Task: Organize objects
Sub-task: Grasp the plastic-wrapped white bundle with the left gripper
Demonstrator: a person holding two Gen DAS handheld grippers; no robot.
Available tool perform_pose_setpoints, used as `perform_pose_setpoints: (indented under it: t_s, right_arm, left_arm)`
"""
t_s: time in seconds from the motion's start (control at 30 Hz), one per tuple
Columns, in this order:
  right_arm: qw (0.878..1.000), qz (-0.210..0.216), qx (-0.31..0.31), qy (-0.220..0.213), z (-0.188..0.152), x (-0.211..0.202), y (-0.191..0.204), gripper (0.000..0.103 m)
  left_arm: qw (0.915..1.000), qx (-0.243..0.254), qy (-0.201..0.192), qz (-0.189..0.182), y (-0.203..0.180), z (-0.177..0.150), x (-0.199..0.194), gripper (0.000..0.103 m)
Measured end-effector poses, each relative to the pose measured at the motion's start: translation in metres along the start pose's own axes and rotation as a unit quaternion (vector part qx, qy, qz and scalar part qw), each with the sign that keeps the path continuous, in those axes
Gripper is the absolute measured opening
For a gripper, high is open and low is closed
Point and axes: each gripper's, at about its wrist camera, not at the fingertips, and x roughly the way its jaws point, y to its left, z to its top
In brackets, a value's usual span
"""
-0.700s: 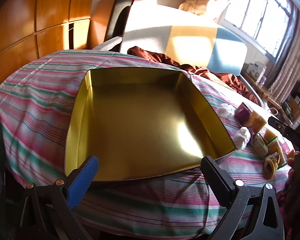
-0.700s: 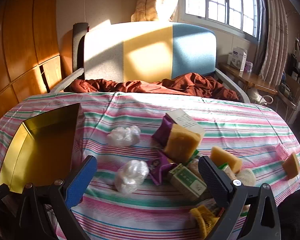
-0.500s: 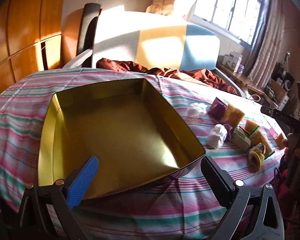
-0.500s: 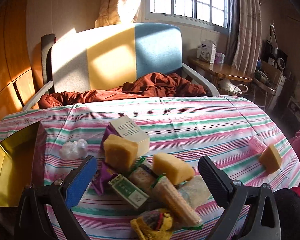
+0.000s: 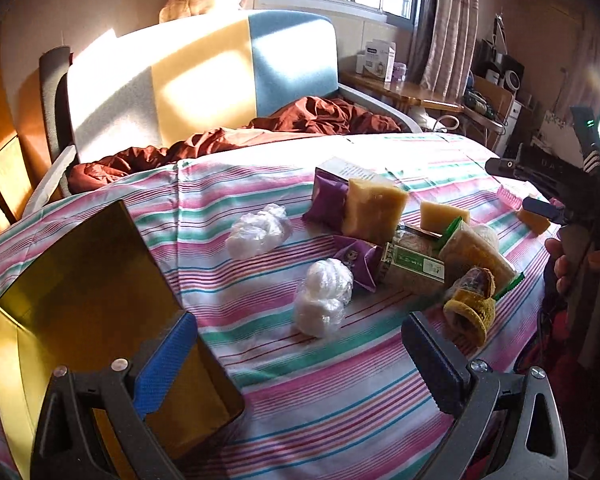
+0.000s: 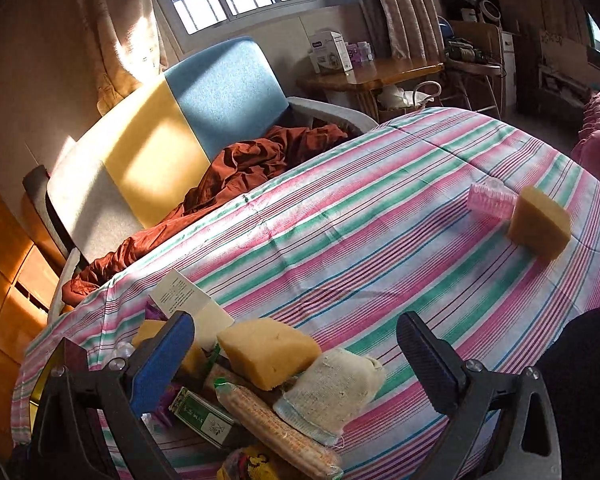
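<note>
Gold tin (image 5: pixel 80 304) now low-left of my left gripper (image 5: pixel 300 356), no longer centred; view has swung right onto snack pile (image 5: pixel 404 248). Right gripper (image 6: pixel 296 360) now over yellow sponge (image 6: pixel 268 350). Both wide open, empty. Picking about to start, I judge.

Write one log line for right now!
left gripper: open, empty | right gripper: open, empty | gold tin: empty | snacks: on tablecloth

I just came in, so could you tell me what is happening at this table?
A person holds a tool in each hand over a striped tablecloth. Both the left tool and right tool are open and hold nothing. A pile of sponges and packets lies loose, and the gold tin is empty.
</note>
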Motion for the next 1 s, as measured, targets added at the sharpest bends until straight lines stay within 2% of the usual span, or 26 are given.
perform_pose_setpoints:
  t_s: [0.17, 0.33, 0.43, 0.53, 0.57, 0.6, 0.63, 0.83, 1.0]
  right_arm:
    - [1.0, 0.019, 0.001, 0.007, 0.0, 0.003, 0.0, 0.103]
    - [1.0, 0.028, 0.002, 0.013, 0.0, 0.005, 0.0, 0.103]
    - [0.999, 0.029, 0.007, 0.013, 0.0, 0.005, -0.001, 0.103]
    - [0.999, 0.028, 0.008, 0.014, 0.0, 0.006, -0.001, 0.103]
    - [1.0, 0.026, 0.009, 0.014, 0.001, 0.006, -0.001, 0.103]
    - [1.0, 0.023, 0.009, 0.013, 0.0, 0.006, -0.001, 0.103]
    - [1.0, 0.021, 0.01, 0.013, 0.0, 0.006, -0.001, 0.103]
    - [0.999, 0.025, 0.014, 0.019, 0.0, 0.009, -0.004, 0.103]
    - [0.999, 0.027, 0.019, 0.029, -0.002, 0.012, -0.004, 0.103]
  left_arm:
    - [0.9988, -0.004, 0.048, 0.003, -0.009, 0.012, 0.05, 0.102]
    - [0.9975, 0.007, 0.067, 0.022, -0.016, 0.021, 0.082, 0.101]
    - [0.9959, -0.006, 0.087, 0.02, -0.013, 0.022, 0.099, 0.092]
    - [0.9943, -0.016, 0.103, 0.019, -0.011, 0.02, 0.113, 0.071]
    - [0.9939, -0.016, 0.107, 0.02, -0.011, 0.019, 0.116, 0.054]
    - [0.9944, -0.011, 0.101, 0.029, -0.013, 0.017, 0.114, 0.048]
    - [0.9952, -0.006, 0.093, 0.029, -0.015, 0.015, 0.111, 0.034]
    - [0.9976, 0.013, 0.068, -0.003, -0.029, -0.018, 0.082, 0.034]
    - [0.9976, 0.063, 0.029, -0.006, -0.052, -0.054, 0.056, 0.034]
